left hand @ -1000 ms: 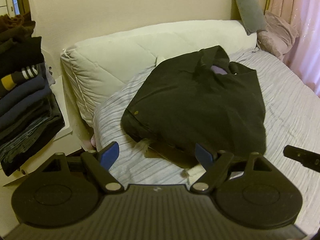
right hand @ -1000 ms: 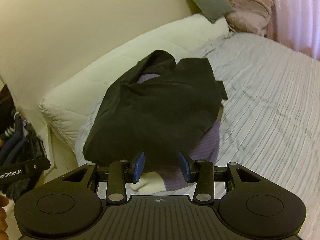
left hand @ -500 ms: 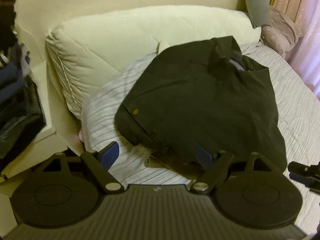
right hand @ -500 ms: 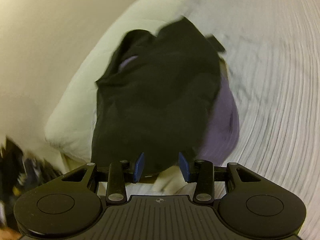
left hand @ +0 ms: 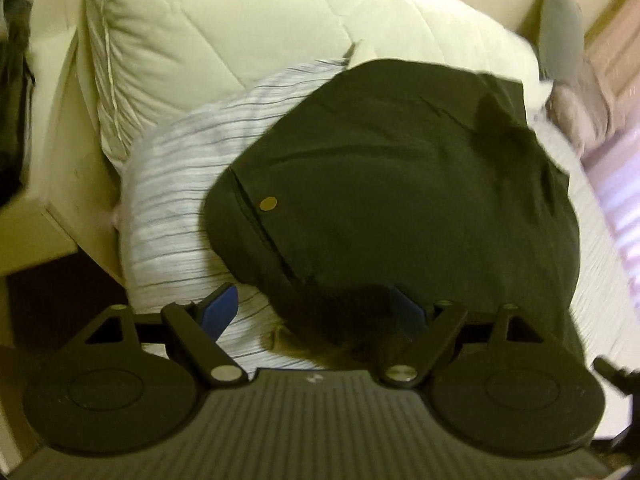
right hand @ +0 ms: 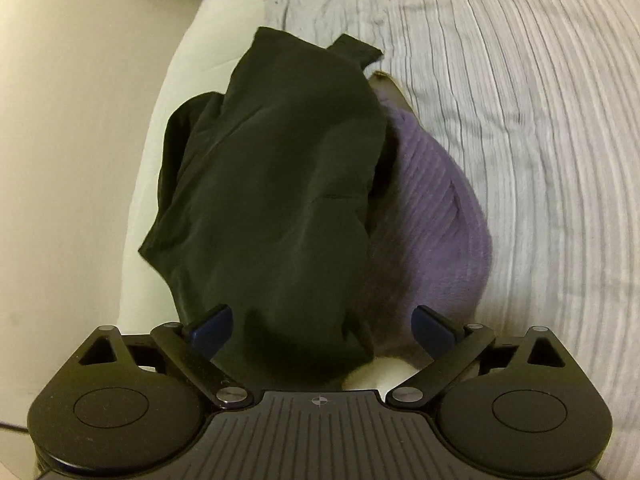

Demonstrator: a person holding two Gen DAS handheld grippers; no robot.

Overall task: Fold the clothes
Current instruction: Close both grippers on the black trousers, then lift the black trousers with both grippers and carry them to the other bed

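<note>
A black garment (left hand: 400,184) with a small round brass button (left hand: 268,203) lies loosely bunched on the striped bed sheet (left hand: 176,184). In the right wrist view the same black garment (right hand: 276,200) covers a purple ribbed garment (right hand: 432,220), with a pale piece showing under its near edge. My left gripper (left hand: 316,312) is open, its fingers spread over the garment's near edge. My right gripper (right hand: 320,326) is open wide, straddling the near end of the black garment without gripping it.
A cream quilted duvet (left hand: 208,36) is bunched against the wall behind the clothes. A grey cushion (left hand: 560,32) and pinkish bedding (left hand: 580,112) lie at the far right. Dark clothes (left hand: 12,80) show at the left edge. Striped sheet (right hand: 540,100) spreads to the right.
Both grippers have dropped closer to the black garment and now look down on it. The right gripper's fingers have spread from narrow to wide. The left stays open.
</note>
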